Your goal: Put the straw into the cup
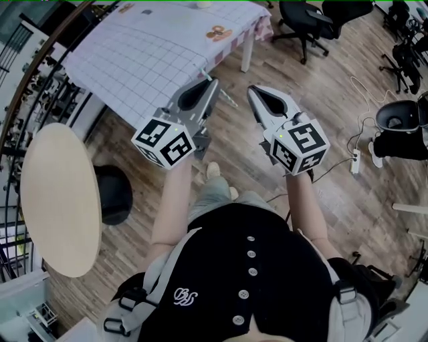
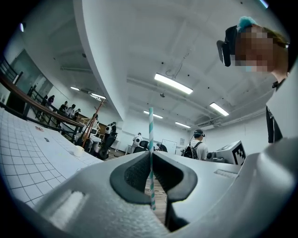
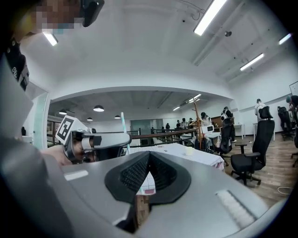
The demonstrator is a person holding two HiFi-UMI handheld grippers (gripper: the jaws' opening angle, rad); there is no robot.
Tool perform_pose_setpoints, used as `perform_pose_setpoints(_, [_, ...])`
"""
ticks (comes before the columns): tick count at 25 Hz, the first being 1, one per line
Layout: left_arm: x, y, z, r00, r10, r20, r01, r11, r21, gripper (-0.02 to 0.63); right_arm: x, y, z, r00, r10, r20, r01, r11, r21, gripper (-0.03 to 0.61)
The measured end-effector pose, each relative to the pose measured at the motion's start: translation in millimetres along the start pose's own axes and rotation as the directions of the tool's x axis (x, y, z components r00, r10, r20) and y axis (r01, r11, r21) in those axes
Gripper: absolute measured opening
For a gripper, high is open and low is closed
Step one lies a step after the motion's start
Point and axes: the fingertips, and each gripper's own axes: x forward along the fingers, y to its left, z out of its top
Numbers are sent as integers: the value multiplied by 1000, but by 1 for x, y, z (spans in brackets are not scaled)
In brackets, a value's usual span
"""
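Both tools hang over bare wooden plank floor (image 1: 348,194), just off the near corner of the rectangular worktop covered in a white grid-lined cloth (image 1: 147,53). The worktop's near edge runs slantwise just beyond the jaw tips. To the left stand a round pale wooden tabletop (image 1: 60,200) and a black round stool (image 1: 114,194) beside it. To the right the floor is open as far as the black wheeled office chairs (image 1: 314,20).

The left hand-held gripper (image 2: 151,154) is closed tight on the thin teal-and-white striped straw (image 2: 151,135). The straw is pinched at the very tips of the dark pads. Its long axis stands upright, crosswise to the line of the jaws. The longer part rises well above them, and a short end shows in the gap below.

The right hand-held gripper (image 3: 149,154) has its jaws brought together at the tips with nothing between them. It sits level with the left one and close beside it, without touching.

The small white cup (image 2: 79,150) stands upright on the cloth, well apart from both tools, far along the worktop.
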Motion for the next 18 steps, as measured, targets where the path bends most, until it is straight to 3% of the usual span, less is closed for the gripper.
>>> perform_pose_setpoints(6, [19,26,4,1000,-2,-21,2,1000,15,14,28,-28,2,999,-40,-8,40,999,17,-2])
perform_pose_setpoints(12, [62,95,-7,999,-26,-28,26,1000,7,14,98,-69,-7,998,-55,0,55,998,14,-2])
perform_pose_setpoints(18, [109,157,22,999,-52,0,52,999,-6,14,166,-107,21,998,-57,28,56,998,22,-2])
